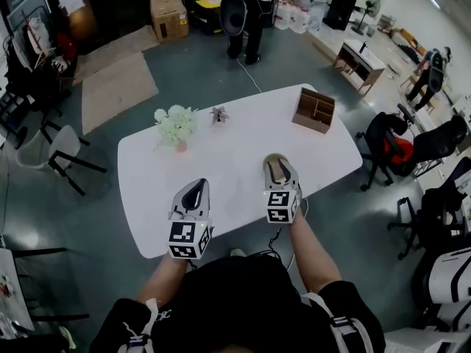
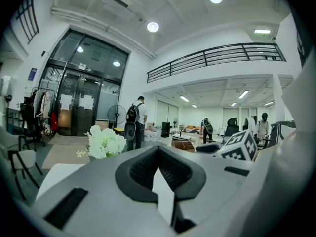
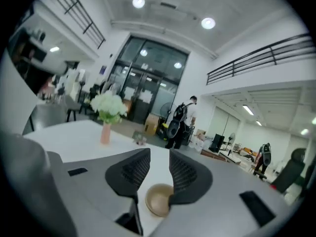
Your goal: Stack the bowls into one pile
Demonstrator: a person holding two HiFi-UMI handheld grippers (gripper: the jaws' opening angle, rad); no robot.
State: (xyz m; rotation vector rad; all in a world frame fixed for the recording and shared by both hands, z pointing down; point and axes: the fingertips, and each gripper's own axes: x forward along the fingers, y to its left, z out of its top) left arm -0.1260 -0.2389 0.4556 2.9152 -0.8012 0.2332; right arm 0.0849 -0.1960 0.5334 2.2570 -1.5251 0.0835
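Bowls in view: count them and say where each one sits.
1. A tan bowl sits on the right half of the white table, just below the open right gripper. Others may be nested inside it, unseen.

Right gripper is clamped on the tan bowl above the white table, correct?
No. The right gripper is open, not clamped: the right gripper view shows its jaws apart, with the tan bowl free below them on the white table.

Right claw (image 3: 159,158): jaws apart. Tan bowl (image 3: 157,200) on white worktop (image 3: 84,135), lower centre, below the gap. Flower vase (image 3: 105,128) centre left.
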